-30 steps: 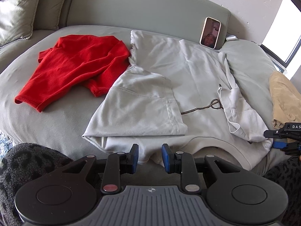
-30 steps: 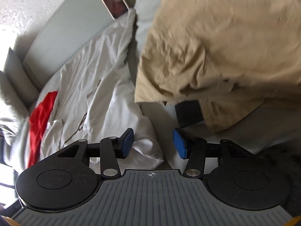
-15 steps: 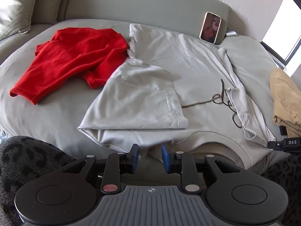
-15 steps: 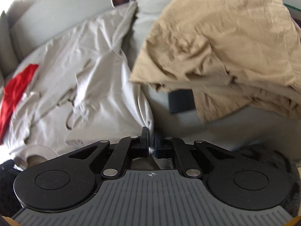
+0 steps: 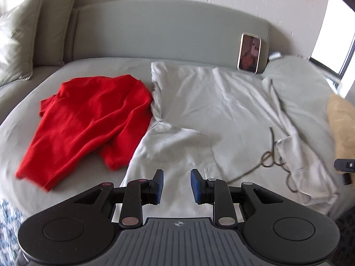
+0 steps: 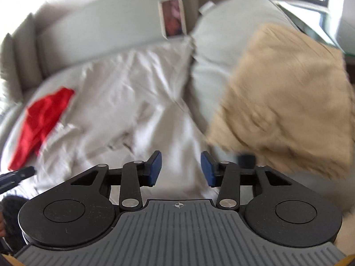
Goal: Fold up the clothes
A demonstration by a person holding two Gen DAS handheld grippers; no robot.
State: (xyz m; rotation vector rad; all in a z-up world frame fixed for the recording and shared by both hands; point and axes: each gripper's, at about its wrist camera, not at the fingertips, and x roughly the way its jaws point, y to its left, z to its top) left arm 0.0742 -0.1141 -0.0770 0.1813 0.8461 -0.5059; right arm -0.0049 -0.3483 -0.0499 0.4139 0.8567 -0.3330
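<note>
Grey hoodie half folded, both tools empty above it

Grey fleece covered most of the couch [image 5: 26, 119]: the pale grey hoodie [image 5: 199, 110] lay spread flat across the seat, one sleeve already turned in over its body, its dark drawcord [image 5: 269, 163] curling loose near the other side. Just beside it, touching along one edge, lay the red top [image 5: 88, 122], rumpled and not yet folded. At the far right sat the tan garment [image 6: 286, 102], bunched in a heap on the cushion.

From where I stood, the fold of the hoodie looked to be the step in hand, about midway. The left gripper [image 5: 177, 185] hung over the near hem with its blue pads parted a little and nothing between them. The right gripper [image 6: 180, 168] hovered above the hoodie's right side, near the tan heap; its jaws were opening, and no cloth was caught in them, though that view was blurred.

The next move, I judged, called for taking the untucked right side or sleeve by its edge and laying it inward to match the other, keeping the drawcord from trailing out.

As for containers, I saw no basket, bin or drawer anywhere; the clothes lay straight on the couch. A phone [image 5: 249, 53] leaned upright against the backrest, well apart from the work.
</note>
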